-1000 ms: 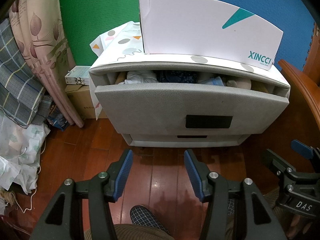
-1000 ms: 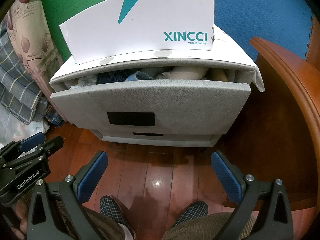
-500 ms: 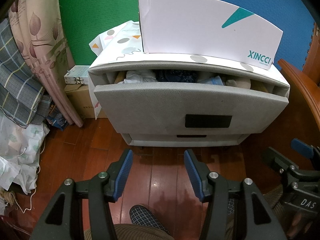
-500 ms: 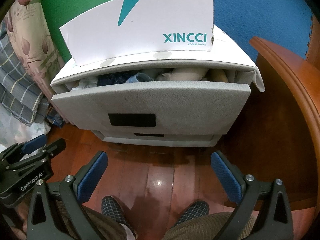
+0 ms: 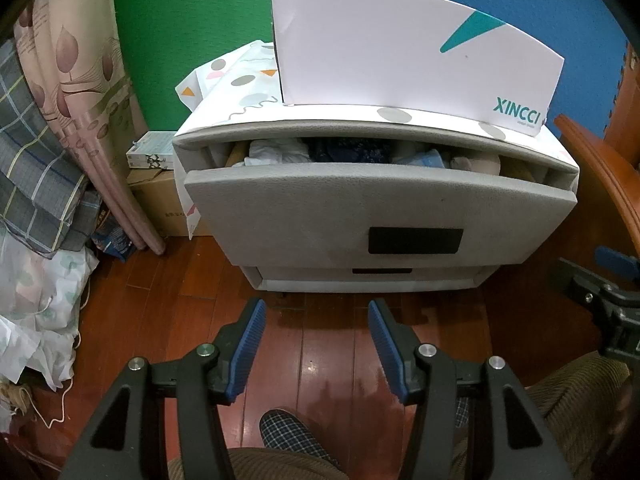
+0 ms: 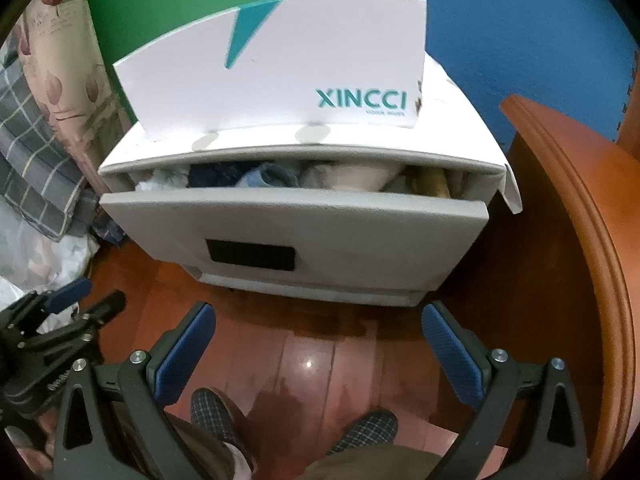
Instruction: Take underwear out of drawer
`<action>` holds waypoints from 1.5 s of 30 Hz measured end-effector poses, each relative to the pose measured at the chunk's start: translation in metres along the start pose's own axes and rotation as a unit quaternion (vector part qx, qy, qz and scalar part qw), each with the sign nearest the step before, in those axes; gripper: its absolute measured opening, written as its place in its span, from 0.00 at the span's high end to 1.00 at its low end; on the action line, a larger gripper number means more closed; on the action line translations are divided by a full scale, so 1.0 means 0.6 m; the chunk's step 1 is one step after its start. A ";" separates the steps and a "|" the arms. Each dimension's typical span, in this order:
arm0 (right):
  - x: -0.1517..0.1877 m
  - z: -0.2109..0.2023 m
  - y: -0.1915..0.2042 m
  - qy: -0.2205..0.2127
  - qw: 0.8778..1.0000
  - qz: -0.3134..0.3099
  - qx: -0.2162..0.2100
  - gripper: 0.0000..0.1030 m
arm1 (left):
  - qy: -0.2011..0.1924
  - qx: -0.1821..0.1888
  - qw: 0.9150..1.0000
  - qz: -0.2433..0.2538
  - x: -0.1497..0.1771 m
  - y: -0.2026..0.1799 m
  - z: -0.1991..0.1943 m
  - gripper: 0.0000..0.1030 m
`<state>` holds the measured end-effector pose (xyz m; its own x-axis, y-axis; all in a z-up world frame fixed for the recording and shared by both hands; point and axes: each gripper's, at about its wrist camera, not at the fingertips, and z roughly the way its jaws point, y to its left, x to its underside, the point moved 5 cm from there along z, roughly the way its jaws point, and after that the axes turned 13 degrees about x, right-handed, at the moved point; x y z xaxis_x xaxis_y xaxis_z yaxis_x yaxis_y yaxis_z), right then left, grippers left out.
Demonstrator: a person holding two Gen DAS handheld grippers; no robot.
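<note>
A grey drawer unit stands ahead with its top drawer [image 5: 372,204] [image 6: 296,224] pulled partly out. Folded underwear lies packed inside: white [image 5: 280,152], dark blue [image 5: 352,150] [image 6: 212,174], light blue [image 6: 272,174] and beige [image 6: 352,174] pieces show over the drawer front. My left gripper [image 5: 316,344] is open and empty, low over the floor in front of the unit. My right gripper [image 6: 320,352] is open wide and empty, also short of the drawer. Each gripper shows at the edge of the other's view.
A white XINCCI box [image 5: 400,52] [image 6: 280,76] stands on the unit's top. A wooden furniture edge [image 6: 580,240] rises at the right. Curtain [image 5: 80,100], cardboard boxes [image 5: 160,200] and cloth piles [image 5: 36,292] crowd the left. My slippered feet [image 6: 216,404] rest on the wood floor.
My right gripper has moved closer to the drawer unit and tilted, so the unit looms larger. The left gripper has barely moved. Both stay open.
</note>
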<state>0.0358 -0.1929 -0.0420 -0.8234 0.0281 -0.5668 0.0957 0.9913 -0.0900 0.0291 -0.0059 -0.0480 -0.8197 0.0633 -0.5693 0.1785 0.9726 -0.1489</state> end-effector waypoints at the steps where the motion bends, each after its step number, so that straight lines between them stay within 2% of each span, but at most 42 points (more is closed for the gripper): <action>1: 0.003 0.006 -0.006 0.010 1.000 0.009 -0.008 0.01 | 0.000 0.000 1.000 0.000 0.000 0.000 0.001 0.47; 9: 0.009 0.017 -0.010 0.019 0.999 0.019 -0.018 0.01 | 0.002 -0.002 1.000 -0.002 -0.001 0.003 0.001 0.47; 19: 0.016 0.030 -0.026 0.041 0.996 0.057 -0.057 0.01 | 0.000 -0.019 1.000 -0.005 -0.018 0.015 -0.003 0.47; 21: 0.016 0.030 -0.027 0.041 0.996 0.059 -0.059 0.01 | 0.003 -0.009 1.000 -0.019 -0.025 0.022 -0.001 0.47; 23: 0.015 0.030 -0.026 0.041 0.996 0.059 -0.060 0.01 | 0.004 0.017 0.998 -0.054 -0.037 0.038 0.003 0.47; 25: 0.015 0.031 -0.026 0.041 0.995 0.060 -0.062 0.01 | -0.001 0.036 0.996 -0.087 -0.049 0.053 0.006 0.47; 28: 0.015 0.032 -0.030 0.042 0.995 0.063 -0.066 0.01 | -0.011 0.081 0.986 -0.146 -0.080 0.082 0.009 0.47; 32: 0.016 0.034 -0.033 0.046 0.994 0.070 -0.071 0.01 | -0.024 0.110 0.976 -0.188 -0.119 0.110 0.014 0.46; 37: 0.016 0.037 -0.038 0.050 0.992 0.079 -0.079 0.01 | -0.007 0.115 0.970 -0.212 -0.148 0.137 0.048 0.39; 42: 0.017 0.040 -0.041 0.052 0.992 0.083 -0.082 0.01 | 0.007 0.113 0.968 -0.225 -0.161 0.157 0.081 0.38; 45: 0.017 0.042 -0.041 0.055 0.991 0.084 -0.083 0.01 | 0.014 0.118 0.963 -0.242 -0.164 0.168 0.100 0.26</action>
<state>0.0390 -0.2200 -0.0661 -0.8607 0.1999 -0.4682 0.1511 0.9785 0.1401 0.1604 0.0722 -0.0555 -0.8512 -0.3756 -0.3665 -0.1121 0.8124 -0.5723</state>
